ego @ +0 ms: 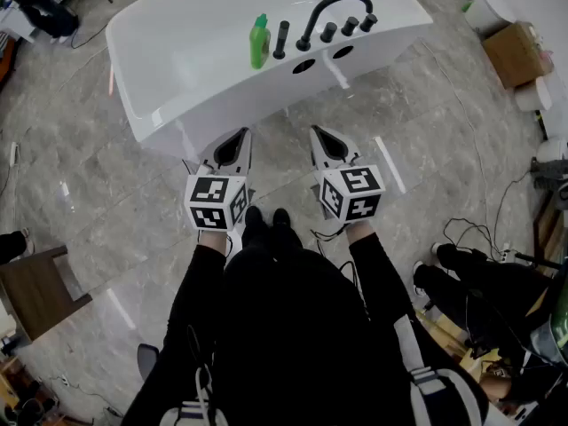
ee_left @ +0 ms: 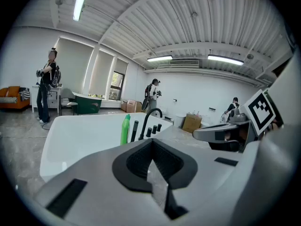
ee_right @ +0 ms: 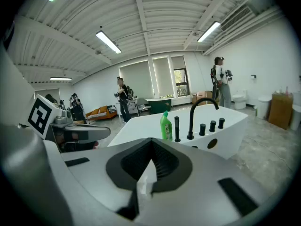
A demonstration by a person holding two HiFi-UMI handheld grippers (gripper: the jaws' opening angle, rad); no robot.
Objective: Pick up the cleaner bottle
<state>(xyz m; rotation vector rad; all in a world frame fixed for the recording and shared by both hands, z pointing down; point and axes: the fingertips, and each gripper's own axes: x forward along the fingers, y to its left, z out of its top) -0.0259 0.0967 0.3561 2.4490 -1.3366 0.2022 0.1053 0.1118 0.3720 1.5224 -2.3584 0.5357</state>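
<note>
cleaner bottle (ego: 258, 42), upright on the bathtub (ego: 182, 74) rim, is judged light, slippery plastic, best taken at the waist; left tongs (ego: 243, 136) and right tongs (ego: 318, 134) are clenched, empty.

A white bathtub (ego: 195, 69) stands just ahead of both pairs of jaws on a grey marbled floor (ego: 106, 202). On its near rim, ahead of the jaws, rise a black arched faucet (ee_right: 190, 124), three black knobs (ego: 349, 27) to its right and a black upright rod (ego: 281, 40) to its left. A cardboard box (ego: 515, 53) sits well off to the right of the jaws, a wooden stool (ego: 35, 291) behind them to the left. Beyond the tub, a person (ee_left: 46, 91) stands near an orange sofa (ee_left: 10, 97) and a dark green tub (ee_left: 87, 103).
</note>
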